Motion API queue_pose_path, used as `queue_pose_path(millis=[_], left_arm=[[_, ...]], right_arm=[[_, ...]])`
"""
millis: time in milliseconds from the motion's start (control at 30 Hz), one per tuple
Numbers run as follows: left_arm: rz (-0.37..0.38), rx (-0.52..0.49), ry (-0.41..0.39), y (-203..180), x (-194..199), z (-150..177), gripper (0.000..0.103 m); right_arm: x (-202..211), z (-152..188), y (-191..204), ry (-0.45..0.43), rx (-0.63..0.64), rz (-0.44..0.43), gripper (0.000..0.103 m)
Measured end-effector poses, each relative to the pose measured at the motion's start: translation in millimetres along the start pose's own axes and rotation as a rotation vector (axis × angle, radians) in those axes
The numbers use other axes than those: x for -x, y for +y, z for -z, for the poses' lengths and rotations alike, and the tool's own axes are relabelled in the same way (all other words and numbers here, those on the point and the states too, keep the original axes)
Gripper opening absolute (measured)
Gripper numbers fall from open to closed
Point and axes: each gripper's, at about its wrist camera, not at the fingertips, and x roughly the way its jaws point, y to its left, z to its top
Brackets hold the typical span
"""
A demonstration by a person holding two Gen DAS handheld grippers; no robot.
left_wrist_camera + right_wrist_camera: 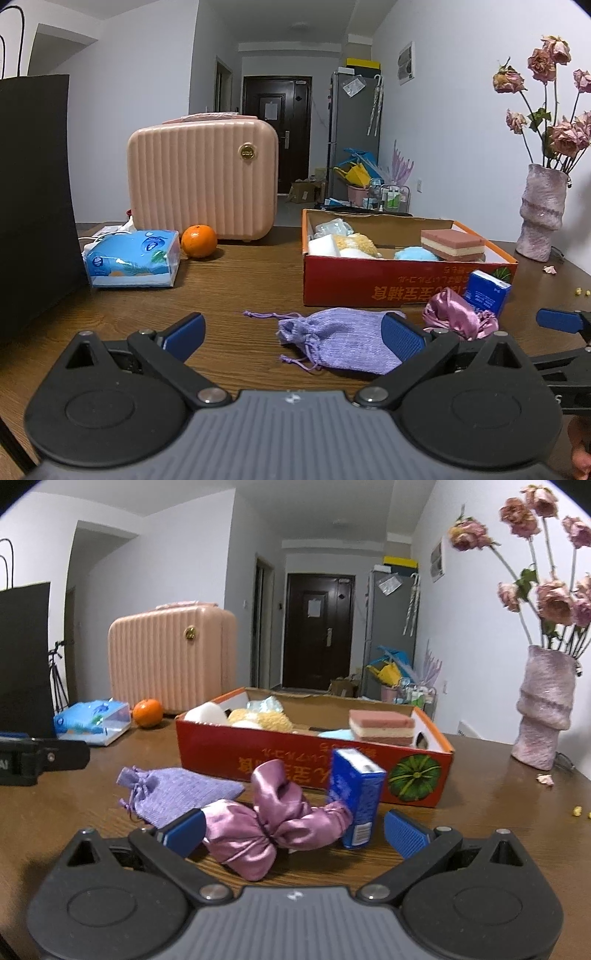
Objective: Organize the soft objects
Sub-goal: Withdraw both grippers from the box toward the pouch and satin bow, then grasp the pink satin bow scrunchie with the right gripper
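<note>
A lilac knitted drawstring pouch (343, 341) (177, 794) lies on the wooden table in front of the red cardboard box (369, 288) (295, 753). My left gripper (293, 334) is open, its right finger resting by the pouch's right end. A shiny pink satin pouch (266, 823) (454, 310) lies between the open fingers of my right gripper (295, 830). A small blue tissue packet (356, 794) (487, 291) stands upright beside it. The box holds a pink layered sponge (452, 243) (382, 725), a yellow fluffy item (356, 243) and other soft things.
A pink ribbed case (201, 184), an orange (198, 240) and a blue tissue pack (133, 258) sit at the back left. A black paper bag (33, 184) stands at the far left. A pink vase (541, 214) with dried roses stands at the right.
</note>
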Motion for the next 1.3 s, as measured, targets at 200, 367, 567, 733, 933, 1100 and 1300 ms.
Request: queue_pose_path(millis=[200, 367, 567, 733, 933, 1100, 1300], left_arm=[[-0.017, 0.014, 0.017, 12, -7, 0, 0.103], [-0.024, 0.021, 0.023, 19, -9, -1, 0.103], [-0.020, 0.031, 0.035, 22, -10, -1, 0.103], [-0.017, 0.025, 0.035, 21, -10, 0, 0.103], [-0.016, 0.024, 0.036, 21, -11, 0, 0.103], [-0.016, 0.024, 0.036, 20, -11, 0, 0.103], [-0.015, 0.023, 0.034, 19, -10, 1, 0.103]], right_arm=[[-25, -5, 10, 0.039, 0.023, -0.008, 0.102], [-44, -8, 13, 0.076, 0.044, -0.012, 0.102], [-63, -10, 16, 0.113, 0.068, -0.020, 0.102], [-75, -11, 17, 0.139, 0.075, -0.028, 0.102], [-80, -12, 18, 0.150, 0.085, -0.037, 0.092], [-80, -12, 17, 0.154, 0.087, -0.038, 0.081], [-77, -11, 13, 0.143, 0.073, -0.012, 0.060]])
